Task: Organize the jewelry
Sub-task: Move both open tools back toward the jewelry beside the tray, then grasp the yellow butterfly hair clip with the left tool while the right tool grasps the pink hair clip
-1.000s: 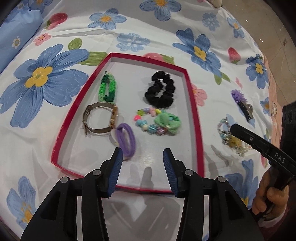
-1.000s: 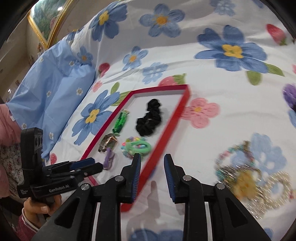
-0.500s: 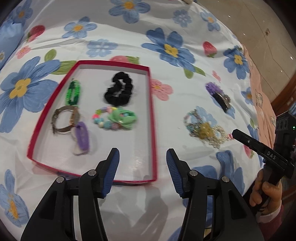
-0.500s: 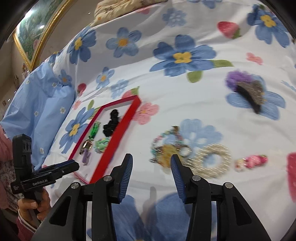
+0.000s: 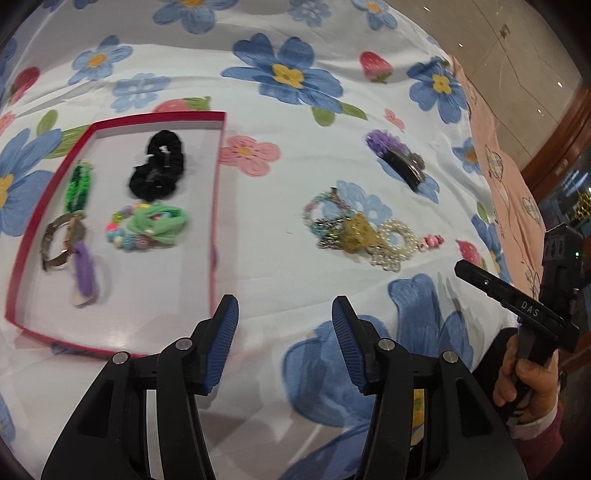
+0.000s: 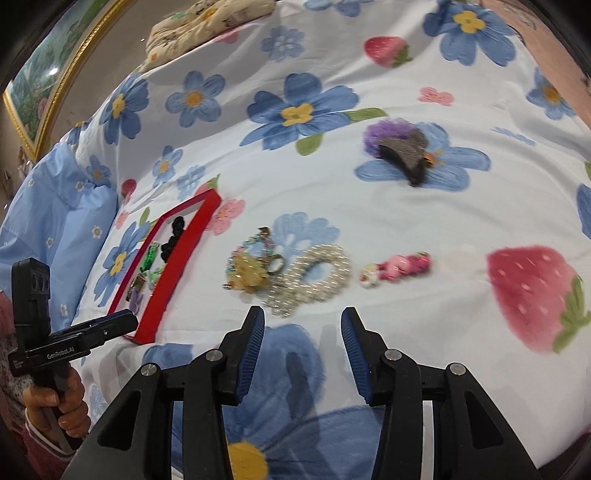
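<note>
A red-rimmed tray (image 5: 218, 192) lies on the floral bedsheet and also shows in the right wrist view (image 6: 177, 266). In it are a black scrunchie (image 5: 157, 171), a green braided band (image 5: 79, 186), a watch (image 5: 61, 238), a purple hair tie (image 5: 85, 271) and a green scrunchie with beads (image 5: 149, 225). Right of the tray lies a pile of bead and pearl bracelets (image 5: 360, 230) (image 6: 291, 269), a small pink clip (image 6: 397, 267) and a purple-black hair clip (image 5: 397, 158) (image 6: 399, 146). My left gripper (image 5: 284, 347) is open and empty. My right gripper (image 6: 303, 354) is open and empty, just short of the pearl bracelets.
A light blue pillow (image 6: 51, 206) lies at the left. A patterned cushion (image 6: 210, 22) sits at the far edge of the bed. A pink cloth (image 5: 506, 162) hangs along the right edge, with floor beyond.
Both grippers swung right, away from the tray, toward the loose jewelry on the sheet. The right gripper opened wider and now faces the bracelet pile.
</note>
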A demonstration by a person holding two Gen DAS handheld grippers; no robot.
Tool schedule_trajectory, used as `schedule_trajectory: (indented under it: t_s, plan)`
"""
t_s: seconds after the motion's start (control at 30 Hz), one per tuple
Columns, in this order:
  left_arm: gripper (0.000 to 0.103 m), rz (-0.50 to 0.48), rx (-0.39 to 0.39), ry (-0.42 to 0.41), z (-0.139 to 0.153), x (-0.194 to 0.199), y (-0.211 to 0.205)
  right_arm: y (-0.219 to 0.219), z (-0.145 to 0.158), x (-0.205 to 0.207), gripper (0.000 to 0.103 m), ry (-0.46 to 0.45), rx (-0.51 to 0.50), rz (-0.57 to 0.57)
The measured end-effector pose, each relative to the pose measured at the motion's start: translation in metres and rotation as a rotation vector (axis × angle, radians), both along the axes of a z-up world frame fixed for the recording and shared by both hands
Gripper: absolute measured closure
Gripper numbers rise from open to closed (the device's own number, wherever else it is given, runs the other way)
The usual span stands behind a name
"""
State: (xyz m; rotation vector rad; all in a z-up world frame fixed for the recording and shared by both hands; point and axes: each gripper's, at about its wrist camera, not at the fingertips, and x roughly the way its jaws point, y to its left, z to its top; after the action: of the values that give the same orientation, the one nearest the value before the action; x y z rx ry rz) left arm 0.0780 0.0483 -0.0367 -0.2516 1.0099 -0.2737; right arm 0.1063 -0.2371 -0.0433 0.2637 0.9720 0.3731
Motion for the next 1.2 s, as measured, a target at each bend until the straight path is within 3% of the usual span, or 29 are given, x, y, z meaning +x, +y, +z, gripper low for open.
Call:
schedule_trajectory:
  t_s: [0.4,0.93,1.2]
  plan:
    - [0.046,-0.106,0.04,-0.005,0.001,0.024,-0.051,-0.034,-0.01,0.006,0.057,0.015,0.001,-0.073]
    - [0.045,-0.153,0.061,0.017,-0.011,0.066,-0.086,-0.034,-0.013,0.03,0.057,0.02,-0.029,-0.064]
    - [0.045,-0.179,0.084,0.037,-0.028,0.085,-0.103,-0.044,-0.037,0.047,0.057,0.106,-0.001,-0.084]
